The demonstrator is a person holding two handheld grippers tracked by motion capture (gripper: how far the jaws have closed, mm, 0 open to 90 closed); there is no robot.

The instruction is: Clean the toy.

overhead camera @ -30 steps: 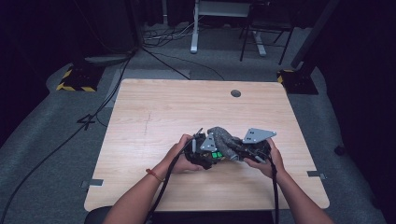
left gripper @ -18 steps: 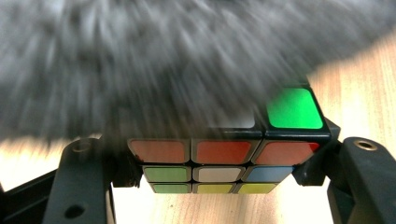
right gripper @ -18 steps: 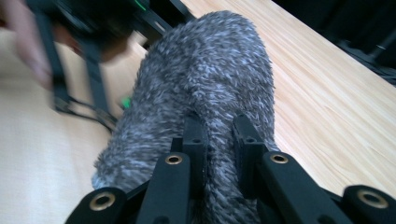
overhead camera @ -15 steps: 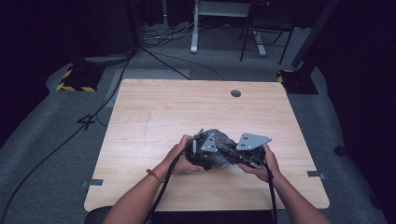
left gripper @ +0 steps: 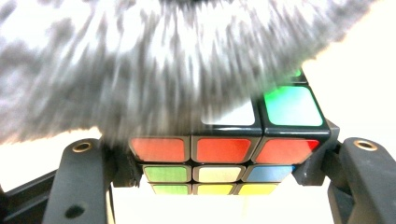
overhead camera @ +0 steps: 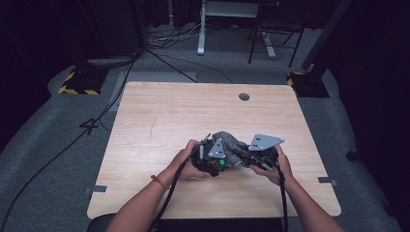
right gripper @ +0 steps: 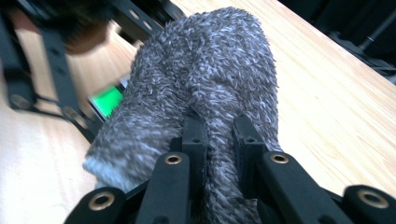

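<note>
The cloth (right gripper: 196,88) is fuzzy grey, flecked with paler and darker strands. The puzzle cube (left gripper: 224,161) has black edging around its stickers: a row of three orange-red ones, below it green, cream-white and blue, then green and two yellow; on top, one white and one bright green show. The left hand-held gripper (left gripper: 224,186) and right hand-held gripper (right gripper: 219,140) both have black jaws with brass-coloured rivets. The desk (overhead camera: 193,111) is pale, light-grained wood.

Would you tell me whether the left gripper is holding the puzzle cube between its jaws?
Yes, the left gripper clamps the puzzle cube from both sides, its jaws pressing the cube's two ends.
</note>
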